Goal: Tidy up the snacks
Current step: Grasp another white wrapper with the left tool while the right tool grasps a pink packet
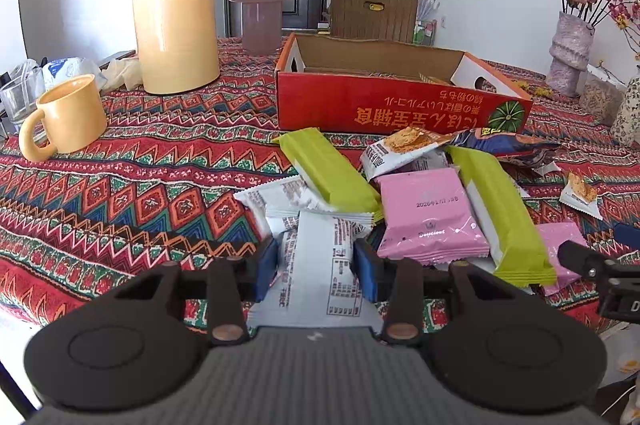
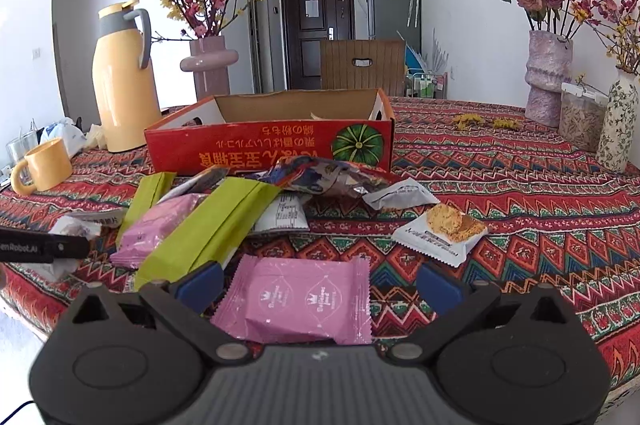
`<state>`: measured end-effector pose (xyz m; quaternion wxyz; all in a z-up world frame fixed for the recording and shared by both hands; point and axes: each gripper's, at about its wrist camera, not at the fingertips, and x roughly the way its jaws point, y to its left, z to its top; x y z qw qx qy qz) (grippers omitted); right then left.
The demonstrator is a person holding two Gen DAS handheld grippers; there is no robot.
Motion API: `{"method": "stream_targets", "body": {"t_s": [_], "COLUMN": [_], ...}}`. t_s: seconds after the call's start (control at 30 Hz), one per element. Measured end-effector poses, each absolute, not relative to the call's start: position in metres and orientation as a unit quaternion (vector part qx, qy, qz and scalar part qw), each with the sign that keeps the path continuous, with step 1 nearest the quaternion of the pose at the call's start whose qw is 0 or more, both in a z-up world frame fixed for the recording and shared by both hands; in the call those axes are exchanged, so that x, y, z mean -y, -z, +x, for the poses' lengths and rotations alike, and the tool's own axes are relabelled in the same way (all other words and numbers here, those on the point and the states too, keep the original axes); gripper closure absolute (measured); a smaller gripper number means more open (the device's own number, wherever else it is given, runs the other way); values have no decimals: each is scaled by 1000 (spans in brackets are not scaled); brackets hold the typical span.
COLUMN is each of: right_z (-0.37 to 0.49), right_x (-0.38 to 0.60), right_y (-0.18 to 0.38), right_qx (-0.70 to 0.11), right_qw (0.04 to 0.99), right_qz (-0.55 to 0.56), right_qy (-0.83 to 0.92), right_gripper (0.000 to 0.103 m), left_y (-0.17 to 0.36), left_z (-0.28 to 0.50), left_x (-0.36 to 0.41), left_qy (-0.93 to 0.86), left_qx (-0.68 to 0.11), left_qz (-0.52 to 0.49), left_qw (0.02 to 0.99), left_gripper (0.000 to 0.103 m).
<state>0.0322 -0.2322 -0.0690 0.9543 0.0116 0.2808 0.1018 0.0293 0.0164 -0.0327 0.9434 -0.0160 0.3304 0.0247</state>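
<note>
My left gripper (image 1: 316, 265) is shut on a white snack packet (image 1: 316, 293) at the near edge of a pile; its blue pads (image 1: 266, 265) press on the packet's two sides. The pile holds two green packets (image 1: 332, 173), a pink packet (image 1: 428, 213) and more white ones. Behind it stands an open red cardboard box (image 1: 400, 105). My right gripper (image 2: 318, 285) is open, low over the patterned tablecloth (image 2: 520, 225), with another pink packet (image 2: 296, 301) lying between its fingers, apart from the right pad. A white biscuit packet (image 2: 440, 229) lies alone to the right.
A yellow thermos jug (image 1: 176, 5), a yellow mug (image 1: 68, 117) and a glass (image 1: 20, 97) stand at the left. A pink vase (image 1: 260, 9) is behind the box. Two vases (image 2: 546, 77) and a clear container (image 2: 580, 117) stand at the right. The table's near edge is just below both grippers.
</note>
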Motion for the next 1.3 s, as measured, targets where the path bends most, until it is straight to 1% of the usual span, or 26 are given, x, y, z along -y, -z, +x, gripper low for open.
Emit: {"method": "stream_targets", "body": {"t_s": [0.3,0.77,0.83,0.9,0.93,1.0,1.13,1.2,1.3], "right_z": [56,68,66,64,63,62,61,61,59], "right_x": [224,217,214,212,212,213,220,225,228], "right_y": [83,93,94,95,95,94,93,92,89], "right_qx": [-319,-326,-321,-314,-312,-308,-296,-292,-284], "right_qw": [943,941,942,945,945,947,951,952,955], "right_qz": [26,11,-2,-12,-10,-10,7,19,25], "right_qy": [-96,-94,-94,-93,-95,-94,-85,-85,-82], "right_gripper": [0,1,5,11,12,21,34,46,50], "left_y": [24,26,26,26,26,25,25,25,25], "left_z": [31,32,32,32,32,32,32,32,33], "left_x": [-14,-20,-21,-22,-22,-23,-23,-23,-23], "left_qy": [-22,-24,-24,-25,-25,-25,-25,-25,-25], "left_qx": [-315,-317,-317,-316,-316,-315,-315,-316,-314], "left_qz": [-16,-25,-26,-28,-28,-29,-29,-29,-29], "left_qw": [949,948,948,948,948,948,948,948,949], "left_gripper": [61,61,61,61,61,61,61,61,61]}}
